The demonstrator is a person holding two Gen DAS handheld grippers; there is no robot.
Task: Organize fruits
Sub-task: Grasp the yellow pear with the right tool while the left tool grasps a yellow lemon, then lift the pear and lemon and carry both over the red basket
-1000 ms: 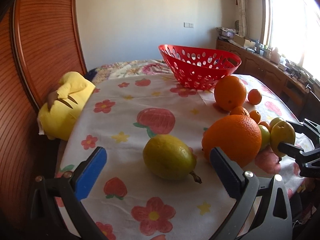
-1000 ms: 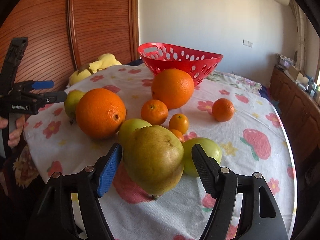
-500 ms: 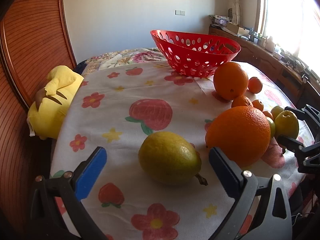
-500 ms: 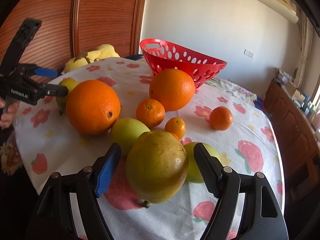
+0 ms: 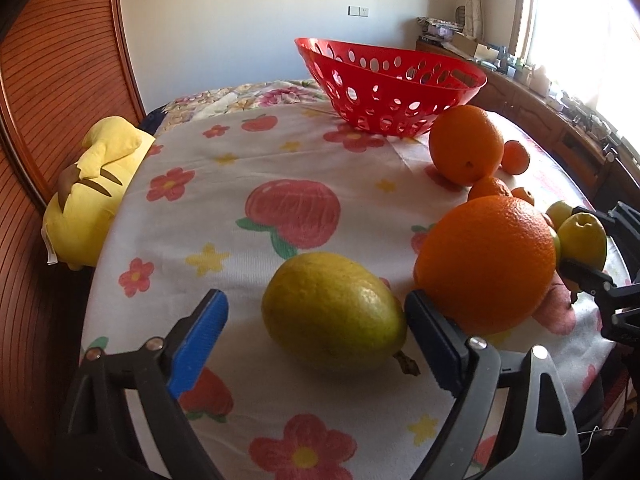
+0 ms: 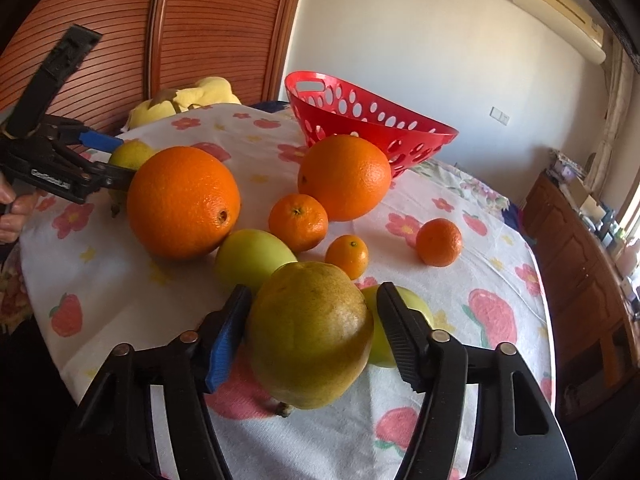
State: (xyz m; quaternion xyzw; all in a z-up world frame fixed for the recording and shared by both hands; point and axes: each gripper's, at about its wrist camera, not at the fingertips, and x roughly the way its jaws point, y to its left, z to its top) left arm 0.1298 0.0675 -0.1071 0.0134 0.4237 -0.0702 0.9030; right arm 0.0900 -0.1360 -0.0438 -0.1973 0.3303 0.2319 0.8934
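Both grippers have closed in since a moment ago: the right gripper [image 6: 310, 324] now has its jaws nearly touching a brownish-yellow pear [image 6: 310, 340] near the table's front edge, while the left gripper [image 5: 316, 320] stands wide open around a yellow-green pear [image 5: 334, 312] lying on the flowered tablecloth [image 5: 224, 184]. Beside that pear sits a big orange [image 5: 486, 262]. At the far edge waits the red basket [image 6: 360, 118], holding no fruit that I can see.

Probably a home bedroom: floral tablecloth [image 5: 240, 168], plush toy [image 5: 92, 192], wooden wardrobe doors [image 6: 192, 28], wall air conditioner [image 6: 560, 12].
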